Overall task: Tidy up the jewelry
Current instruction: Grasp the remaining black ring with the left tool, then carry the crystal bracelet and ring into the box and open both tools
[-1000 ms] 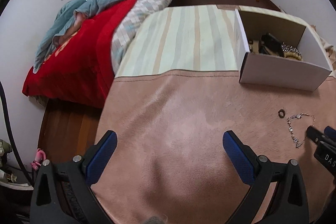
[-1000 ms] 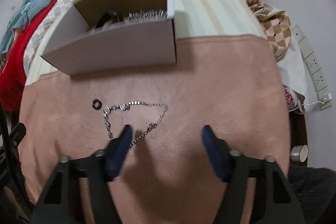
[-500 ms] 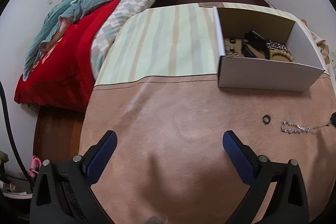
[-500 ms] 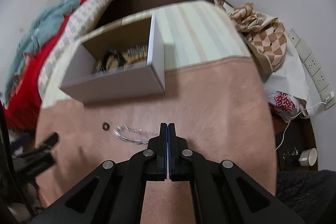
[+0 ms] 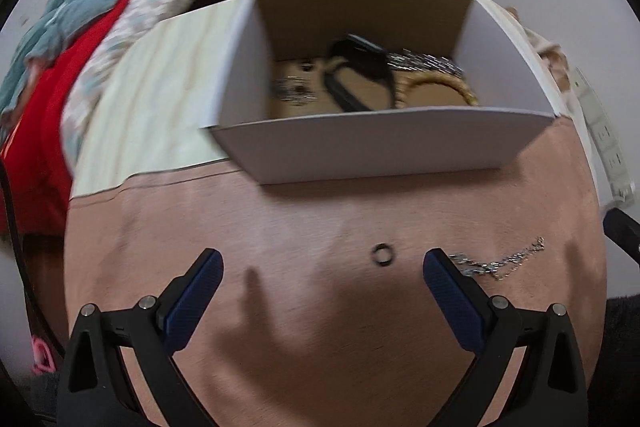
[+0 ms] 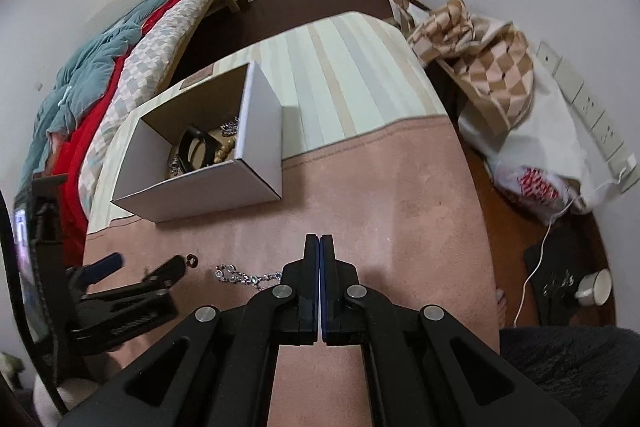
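A white cardboard box [image 5: 380, 143] [image 6: 224, 187] stands on the pink cloth and holds a black bangle [image 5: 356, 67], a silver chain and a beaded bracelet. A small dark ring [image 5: 382, 254] [image 6: 192, 260] lies on the cloth in front of the box. A silver chain [image 5: 496, 261] [image 6: 244, 275] lies just right of the ring. My left gripper [image 5: 320, 291] is open, its jaws either side of the ring; it also shows in the right wrist view [image 6: 144, 267]. My right gripper [image 6: 320, 247] is shut, raised above the cloth; I cannot tell whether it holds the chain's end.
The table [image 6: 400, 207] has a pink cloth in front and a striped cloth [image 6: 340, 67] behind. A bed with red and teal bedding [image 6: 80, 99] is at the left. A checkered bag [image 6: 480, 67], wall sockets and a cup on the floor are at the right.
My left gripper has swung right toward the box, ring and chain. My right gripper closed near the chain, bunched it up, and has pulled back and up.
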Demonstrator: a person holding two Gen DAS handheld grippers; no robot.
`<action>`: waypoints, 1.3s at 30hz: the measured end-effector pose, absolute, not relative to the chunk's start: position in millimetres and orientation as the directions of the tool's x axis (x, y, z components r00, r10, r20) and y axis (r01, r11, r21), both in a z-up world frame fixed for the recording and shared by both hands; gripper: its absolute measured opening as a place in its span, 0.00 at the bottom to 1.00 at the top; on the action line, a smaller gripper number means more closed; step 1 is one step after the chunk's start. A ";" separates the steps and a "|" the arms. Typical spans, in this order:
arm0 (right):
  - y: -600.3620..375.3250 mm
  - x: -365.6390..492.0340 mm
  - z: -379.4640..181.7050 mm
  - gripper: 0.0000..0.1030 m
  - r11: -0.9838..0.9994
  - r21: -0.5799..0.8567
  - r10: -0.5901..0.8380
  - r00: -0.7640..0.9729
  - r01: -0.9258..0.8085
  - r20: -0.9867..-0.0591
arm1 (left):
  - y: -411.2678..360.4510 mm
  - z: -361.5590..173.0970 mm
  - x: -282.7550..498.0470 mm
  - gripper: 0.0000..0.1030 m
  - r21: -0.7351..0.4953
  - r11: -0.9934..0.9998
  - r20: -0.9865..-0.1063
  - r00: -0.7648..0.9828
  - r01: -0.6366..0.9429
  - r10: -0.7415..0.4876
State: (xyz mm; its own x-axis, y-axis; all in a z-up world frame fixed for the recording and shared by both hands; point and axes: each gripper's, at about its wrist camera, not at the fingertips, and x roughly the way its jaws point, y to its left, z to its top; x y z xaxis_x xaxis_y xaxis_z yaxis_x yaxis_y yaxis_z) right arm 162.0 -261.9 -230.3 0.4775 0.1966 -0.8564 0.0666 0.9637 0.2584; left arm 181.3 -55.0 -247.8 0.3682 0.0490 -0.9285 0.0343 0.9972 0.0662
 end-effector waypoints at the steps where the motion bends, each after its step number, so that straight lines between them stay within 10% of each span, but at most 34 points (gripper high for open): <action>1: -264.3 161.9 -232.8 0.00 0.963 0.260 0.196 0.472 0.074 -0.860 | -60.0 -249.4 181.8 0.88 0.068 0.996 -0.928 0.369 0.053 0.044; 5: -275.9 164.3 -242.2 0.00 0.958 0.264 0.189 0.444 0.112 -0.876 | -68.9 -254.5 182.2 0.14 0.029 0.995 -0.932 0.362 0.093 -0.006; 6: -277.6 163.9 -243.3 0.00 0.958 0.263 0.187 0.442 0.117 -0.878 | -70.7 -255.2 182.0 0.11 0.031 0.995 -0.932 0.362 0.099 -0.007; 13: -268.4 167.7 -248.1 0.04 0.960 0.269 0.216 0.409 0.077 -0.887 | -56.0 -245.0 175.3 0.10 0.041 0.995 -0.920 0.392 0.086 0.004; 15: -256.2 167.8 -249.5 0.18 0.961 0.277 0.244 0.402 0.026 -0.883 | -42.7 -242.3 173.9 0.10 0.040 0.997 -0.918 0.396 0.070 0.009; 17: -237.8 168.3 -250.9 0.53 0.960 0.276 0.269 0.392 -0.042 -0.880 | -29.0 -240.4 166.0 0.10 0.040 0.998 -0.920 0.391 0.047 0.018; 19: -218.8 167.7 -252.7 0.58 0.959 0.260 0.283 0.385 -0.110 -0.879 | -17.1 -241.7 156.8 0.10 0.050 0.998 -0.922 0.385 0.027 0.036; 27: -137.1 157.4 -283.3 0.56 0.920 -0.045 0.124 0.399 -0.389 -0.909 | 14.4 -256.4 136.4 0.10 0.071 0.997 -0.936 0.345 -0.028 0.076; 31: -133.9 153.9 -282.5 0.11 0.911 -0.122 0.074 0.447 -0.393 -0.891 | 13.9 -255.7 136.6 0.10 0.061 0.998 -0.934 0.351 -0.026 0.066; 39: -186.5 163.2 -267.7 0.01 0.966 0.129 0.213 0.415 -0.223 -0.885 | 7.7 -243.9 143.0 0.10 0.030 1.000 -0.926 0.375 -0.009 0.031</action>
State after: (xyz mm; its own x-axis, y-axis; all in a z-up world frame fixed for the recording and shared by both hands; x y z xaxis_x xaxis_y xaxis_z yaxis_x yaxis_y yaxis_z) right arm 163.2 -186.5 -267.7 0.4148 0.2135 -0.8845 -0.2231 0.9663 0.1286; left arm 143.0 7.7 -243.9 0.3754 0.0313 -0.9263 -0.0091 0.9995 0.0301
